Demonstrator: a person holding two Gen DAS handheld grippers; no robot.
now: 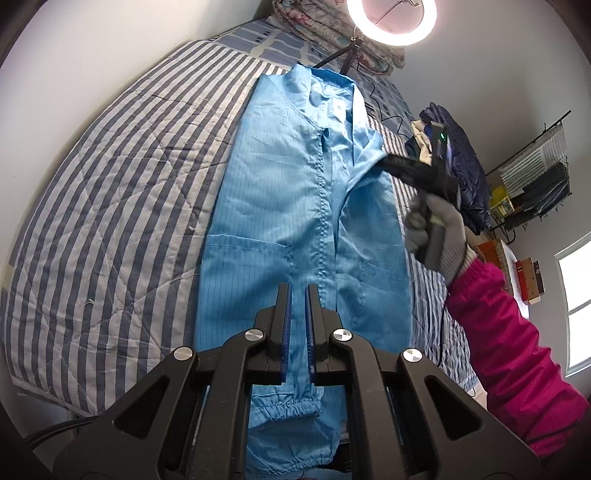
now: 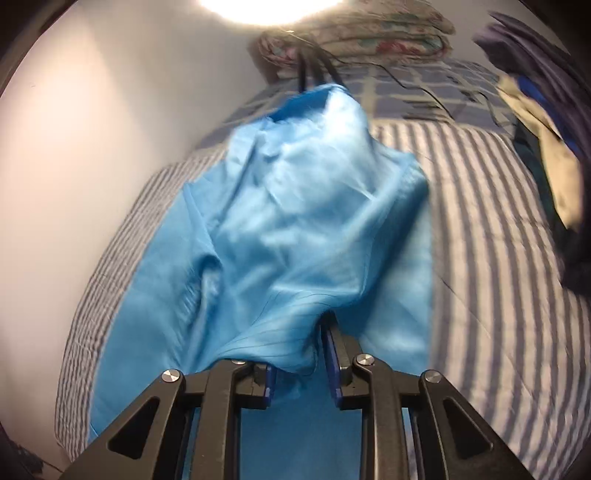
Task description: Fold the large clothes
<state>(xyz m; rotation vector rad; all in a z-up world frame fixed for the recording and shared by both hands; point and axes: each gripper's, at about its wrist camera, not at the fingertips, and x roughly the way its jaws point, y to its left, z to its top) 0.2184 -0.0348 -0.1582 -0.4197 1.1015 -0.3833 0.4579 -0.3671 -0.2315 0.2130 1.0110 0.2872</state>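
A light blue zip-front work coat (image 1: 288, 206) lies lengthwise on the striped bed, collar at the far end. My left gripper (image 1: 298, 295) hovers over its lower front beside the zipper, jaws together with only a thin slit between them; I cannot tell whether any cloth is pinched. An elastic cuff (image 1: 284, 410) lies just below it. My right gripper (image 1: 384, 162) is shut on the coat's right side and holds that fold lifted. In the right wrist view the blue coat (image 2: 295, 206) bunches up over the right gripper (image 2: 303, 332) and hides one finger.
The striped quilt (image 1: 110, 206) covers the bed, with a white wall (image 1: 74, 44) along its far side. Folded floral bedding (image 1: 325, 33) and a ring light (image 1: 391, 18) stand at the head. Dark clothes (image 1: 461, 158) are piled at the right. A pink sleeve and grey glove (image 1: 450, 236) hold the right gripper.
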